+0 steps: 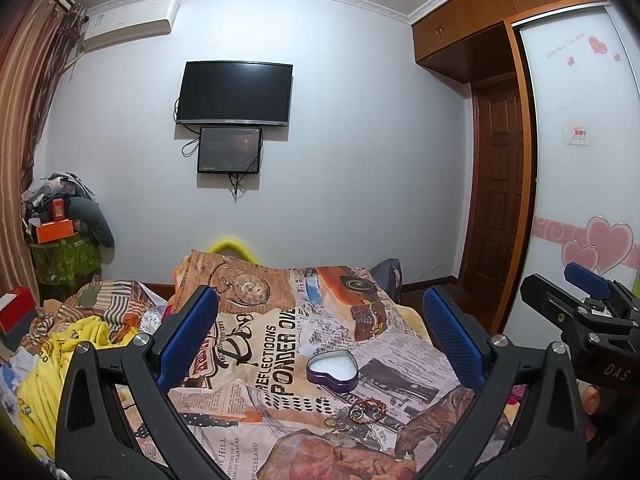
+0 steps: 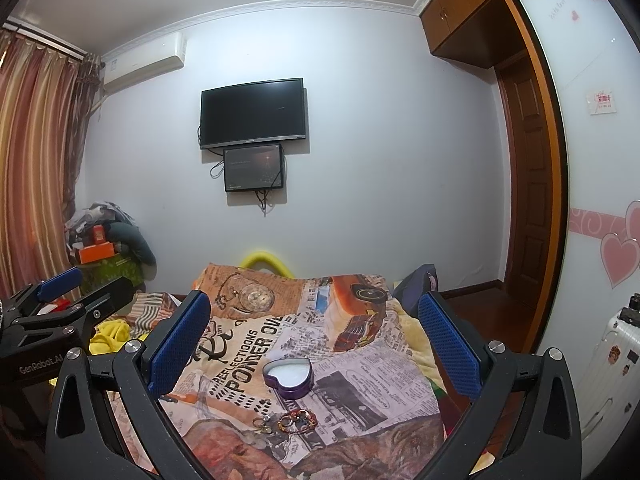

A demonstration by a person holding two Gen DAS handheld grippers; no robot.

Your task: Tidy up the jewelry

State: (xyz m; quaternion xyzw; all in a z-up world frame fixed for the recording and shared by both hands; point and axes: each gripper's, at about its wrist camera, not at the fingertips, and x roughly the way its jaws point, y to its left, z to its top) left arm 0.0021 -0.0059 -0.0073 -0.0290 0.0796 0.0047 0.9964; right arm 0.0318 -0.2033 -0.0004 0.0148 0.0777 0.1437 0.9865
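A small cluster of jewelry lies on the printed blanket: a red-and-gold beaded bracelet with a couple of thin rings just beside it on its left. Just behind the cluster sits an open heart-shaped purple tin with a white lining, near the jewelry but apart from it. In the left wrist view the cluster sits low in the frame, between the two blue-padded fingers and nearer the right one; the left gripper is spread wide and holds nothing. In the right wrist view the jewelry and the tin lie roughly midway between the fingers, below them on the bed; the right gripper is likewise wide apart and empty. Each gripper shows at the edge of the other's view, hovering above the blanket.
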